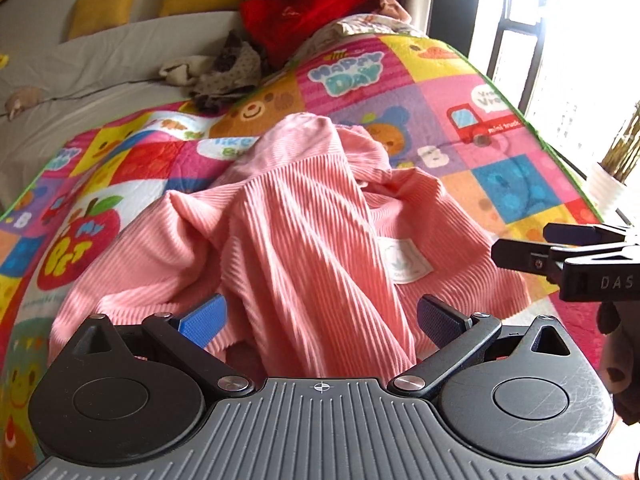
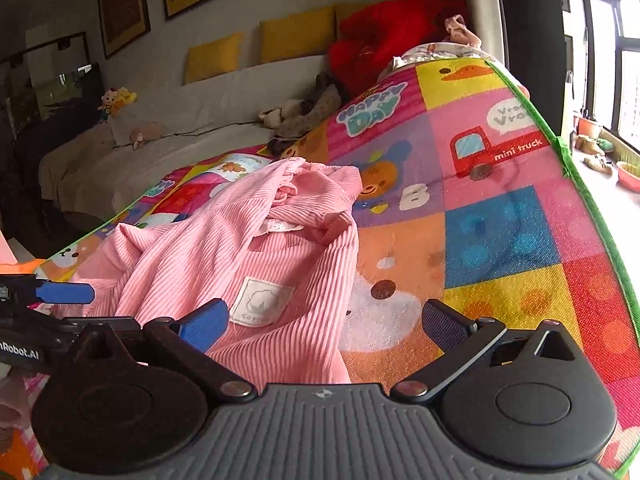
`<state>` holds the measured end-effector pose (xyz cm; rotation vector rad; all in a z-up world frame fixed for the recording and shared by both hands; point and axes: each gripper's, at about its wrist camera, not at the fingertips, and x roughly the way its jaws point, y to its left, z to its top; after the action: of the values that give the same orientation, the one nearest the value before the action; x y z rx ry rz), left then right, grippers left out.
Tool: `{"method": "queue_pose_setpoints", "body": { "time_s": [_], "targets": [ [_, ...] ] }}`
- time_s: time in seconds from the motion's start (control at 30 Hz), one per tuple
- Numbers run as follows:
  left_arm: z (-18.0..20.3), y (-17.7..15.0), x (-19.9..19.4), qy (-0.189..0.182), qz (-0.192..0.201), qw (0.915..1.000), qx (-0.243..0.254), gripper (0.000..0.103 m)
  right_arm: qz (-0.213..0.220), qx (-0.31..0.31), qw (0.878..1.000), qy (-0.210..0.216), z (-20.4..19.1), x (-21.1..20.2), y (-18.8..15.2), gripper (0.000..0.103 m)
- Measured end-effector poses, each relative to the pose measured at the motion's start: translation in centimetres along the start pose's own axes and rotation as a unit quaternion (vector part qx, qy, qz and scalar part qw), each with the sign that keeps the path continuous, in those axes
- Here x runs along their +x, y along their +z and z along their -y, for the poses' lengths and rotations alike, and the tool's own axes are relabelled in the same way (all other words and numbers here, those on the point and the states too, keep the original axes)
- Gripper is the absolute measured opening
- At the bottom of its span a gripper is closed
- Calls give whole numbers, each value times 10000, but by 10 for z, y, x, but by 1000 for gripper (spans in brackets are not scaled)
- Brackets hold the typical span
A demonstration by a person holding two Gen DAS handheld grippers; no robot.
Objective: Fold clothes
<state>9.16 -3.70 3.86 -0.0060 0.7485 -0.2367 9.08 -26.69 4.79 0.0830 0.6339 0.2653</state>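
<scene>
A pink ribbed garment (image 1: 296, 240) lies crumpled on a colourful play mat (image 1: 500, 128); a white label (image 1: 404, 260) shows on it. My left gripper (image 1: 320, 318) is open, just above the garment's near edge, its fingers either side of a fold. My right gripper (image 2: 324, 322) is open over the garment's right edge (image 2: 280, 280) and the mat (image 2: 500, 232). The right gripper shows in the left wrist view (image 1: 520, 248) at the far right. The left gripper's blue fingertip (image 2: 66, 293) shows at the left of the right wrist view.
A grey sofa (image 2: 208, 120) with yellow cushions (image 2: 296, 34) stands behind the mat. A red garment (image 1: 304, 4) and a pile of brown clothes (image 1: 224, 72) lie at the mat's far edge. Windows (image 2: 608, 60) are on the right.
</scene>
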Motion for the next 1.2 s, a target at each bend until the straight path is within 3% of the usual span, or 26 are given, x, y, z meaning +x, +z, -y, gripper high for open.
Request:
{"method": "queue_pose_setpoints", "body": {
  "time_s": [0.23, 0.33, 0.4, 0.43, 0.5, 0.57, 0.6, 0.67, 0.7, 0.73, 0.77, 0.87, 0.93, 1.0, 1.13, 1.2],
  "targets": [
    [-8, 7, 27, -233, -413, 9988, -113, 103, -251, 368, 9990, 101, 15, 37, 21, 102],
    [-11, 8, 30, -448, -366, 9983, -93, 100, -304, 396, 9988, 5, 18, 47, 17, 93],
    [-10, 7, 30, -533, -296, 9981, 66, 82, -371, 479, 9982, -28, 19, 52, 13, 87],
    [-10, 7, 32, -513, -310, 9981, 115, 63, -389, 473, 9981, 1, 18, 55, 13, 82],
    [-10, 6, 36, -458, -351, 9981, 202, 54, -382, 416, 9984, 59, 16, 62, 14, 80],
    [-11, 8, 40, -353, -369, 9984, 235, 35, -367, 300, 9988, 107, 12, 73, 16, 79],
    [-12, 9, 39, -334, -329, 9987, 209, 23, -410, 250, 9987, 191, 11, 79, 16, 73],
    [-14, 13, 33, -253, -198, 9994, 134, 12, -476, 84, 9982, 360, 7, 91, 14, 47],
    [-16, 16, 26, -146, -78, 9998, 87, 11, -476, -50, 9980, 422, 5, 95, 13, 39],
    [-19, 20, 18, 4, 84, 10000, -13, 10, -512, -243, 9971, 508, 2, 95, 12, 17],
    [-25, 25, 8, 133, 228, 9995, -142, 9, -584, -290, 9954, 705, 2, 93, 13, 7],
    [-44, 40, -23, 513, 653, 9951, -536, 8, -564, -438, 9921, 1028, 8, 66, 11, 3],
    [-63, 50, -48, 896, 1043, 9890, -550, 8, -522, -600, 9921, 968, 15, 42, 2, 3],
    [-84, 59, -64, 1077, 1185, 9851, -619, 8, -602, -530, 9928, 887, 28, 19, -10, 3],
    [-128, 72, -59, 1220, 1017, 9841, -789, 10, -665, -455, 9961, 372, 50, -17, -34, 3],
    [-144, 73, -41, 1205, 812, 9858, -837, 16, -638, -334, 9973, 144, 57, -31, -34, 8]
  ]
}}
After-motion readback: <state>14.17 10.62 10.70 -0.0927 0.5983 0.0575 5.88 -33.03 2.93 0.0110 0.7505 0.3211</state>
